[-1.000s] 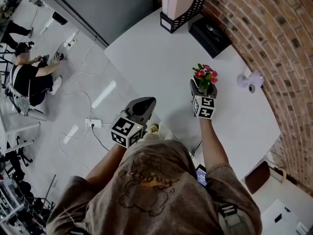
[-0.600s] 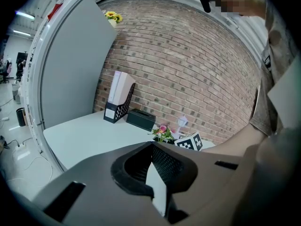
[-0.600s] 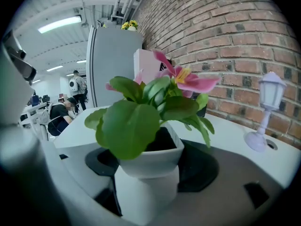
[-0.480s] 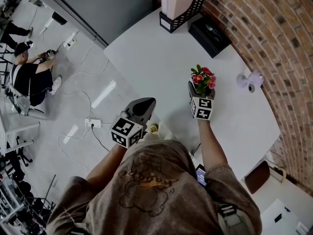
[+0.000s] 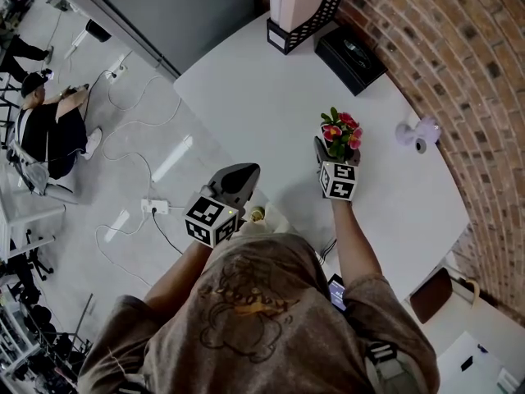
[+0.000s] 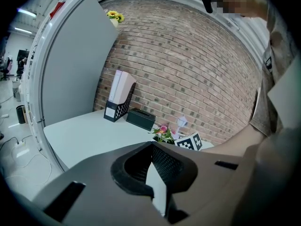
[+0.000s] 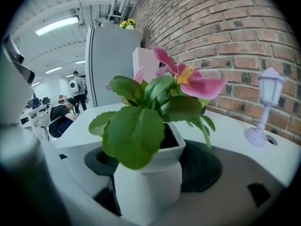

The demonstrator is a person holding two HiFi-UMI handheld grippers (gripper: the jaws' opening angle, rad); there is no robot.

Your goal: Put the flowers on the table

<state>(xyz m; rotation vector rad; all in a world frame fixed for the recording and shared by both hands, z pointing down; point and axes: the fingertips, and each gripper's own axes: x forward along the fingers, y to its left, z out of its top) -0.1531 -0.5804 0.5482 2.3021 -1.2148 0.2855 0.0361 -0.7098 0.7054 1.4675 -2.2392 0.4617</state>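
Flowers, pink w/ green leaves, are seen in a white pot. The pot is clamped between the jaws of the R gripper, one dark pad pressed to each side; the jaws are spread only as wide as the pot. Pot and flowers are held upright over the white table, toward its right part. Whether the pot base touches the tabletop can't be told.

The L gripper is held at the table's near-left edge, partly over the floor, well apart from the flowers. Its jaws are closed tip to tip w/ nothing between them.

Right of the flowers, near the brick wall, a small white lantern stands on the table. At the far end a black mesh file holder w/ pale folders is seen, and just right of it a black box. Far left, a person is seated on the floor among cables.
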